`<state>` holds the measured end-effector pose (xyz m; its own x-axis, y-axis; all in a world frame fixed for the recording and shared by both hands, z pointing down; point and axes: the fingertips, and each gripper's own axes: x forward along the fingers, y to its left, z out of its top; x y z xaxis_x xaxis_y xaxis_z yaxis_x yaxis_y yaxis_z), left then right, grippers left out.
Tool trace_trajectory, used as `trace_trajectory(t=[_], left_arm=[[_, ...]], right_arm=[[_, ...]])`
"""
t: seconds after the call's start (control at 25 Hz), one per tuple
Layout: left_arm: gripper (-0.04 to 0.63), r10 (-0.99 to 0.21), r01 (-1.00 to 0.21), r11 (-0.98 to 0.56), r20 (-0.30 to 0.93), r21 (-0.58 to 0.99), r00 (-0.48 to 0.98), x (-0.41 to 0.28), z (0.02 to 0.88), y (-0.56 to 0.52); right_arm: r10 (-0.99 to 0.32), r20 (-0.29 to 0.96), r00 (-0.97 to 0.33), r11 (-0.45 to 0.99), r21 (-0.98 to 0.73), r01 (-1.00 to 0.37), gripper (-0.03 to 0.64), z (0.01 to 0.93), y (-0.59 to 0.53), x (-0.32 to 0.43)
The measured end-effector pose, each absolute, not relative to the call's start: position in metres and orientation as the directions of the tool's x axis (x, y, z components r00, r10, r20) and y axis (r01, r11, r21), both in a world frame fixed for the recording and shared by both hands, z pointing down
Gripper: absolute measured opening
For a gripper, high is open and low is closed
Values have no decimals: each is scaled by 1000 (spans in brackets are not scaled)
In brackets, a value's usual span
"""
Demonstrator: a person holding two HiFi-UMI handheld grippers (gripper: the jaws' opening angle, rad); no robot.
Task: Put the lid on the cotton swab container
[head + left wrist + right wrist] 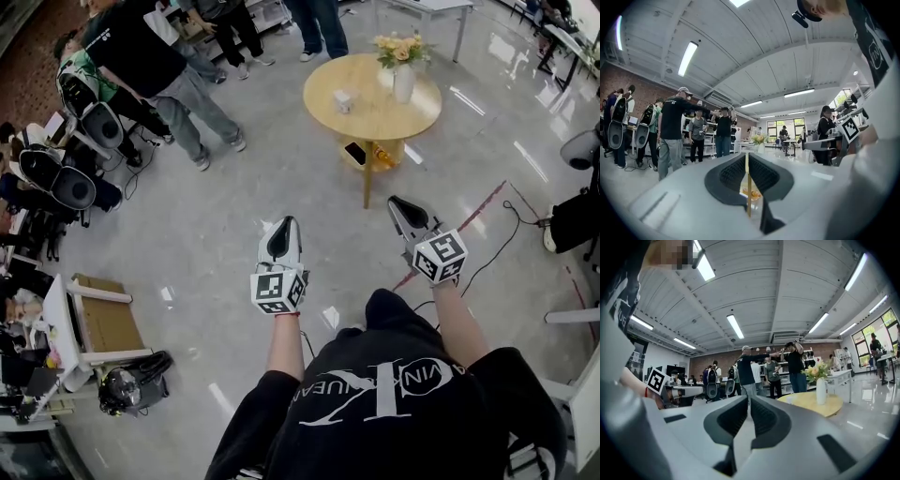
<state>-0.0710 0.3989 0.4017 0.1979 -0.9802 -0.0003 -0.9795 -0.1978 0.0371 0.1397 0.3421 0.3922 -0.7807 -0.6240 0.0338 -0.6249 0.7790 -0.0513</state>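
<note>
Standing back from the round table (370, 122), the person holds the left gripper (283, 223) and right gripper (396, 201) level, each with its jaws pressed together on nothing. A small white container (345, 100) sits on the tabletop near a vase (403, 84), well apart from both grippers

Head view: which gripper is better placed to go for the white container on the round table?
Right, marginally: the right gripper looks nearer the round table and white container than the left gripper. Both are shut, empty, and well short.
</note>
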Motion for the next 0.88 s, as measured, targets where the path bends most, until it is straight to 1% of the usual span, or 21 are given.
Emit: trace_trajectory(t=[0.24,0.28,0.36,0.44,0.88], left_arm=[[18,-972,-971,-233,0,50,233,-69,405,381],[34,-971,-969,-240,-1,52,240,-69,406,375],[100,-968,-967,-251,-3,54,251,-72,407,361],[104,-969,-967,-248,2,57,249,-76,414,346],[130,-978,-974,-198,41,113,204,-105,427,233]], right_arm=[[-650,17,-760,755,-105,-647,31,392,319,147],[-653,13,-757,751,-115,-650,31,393,312,147],[-657,4,-754,746,-136,-652,39,395,295,145],[-656,2,-755,745,-159,-648,99,402,275,142],[-627,41,-778,753,-223,-619,127,417,154,116]])
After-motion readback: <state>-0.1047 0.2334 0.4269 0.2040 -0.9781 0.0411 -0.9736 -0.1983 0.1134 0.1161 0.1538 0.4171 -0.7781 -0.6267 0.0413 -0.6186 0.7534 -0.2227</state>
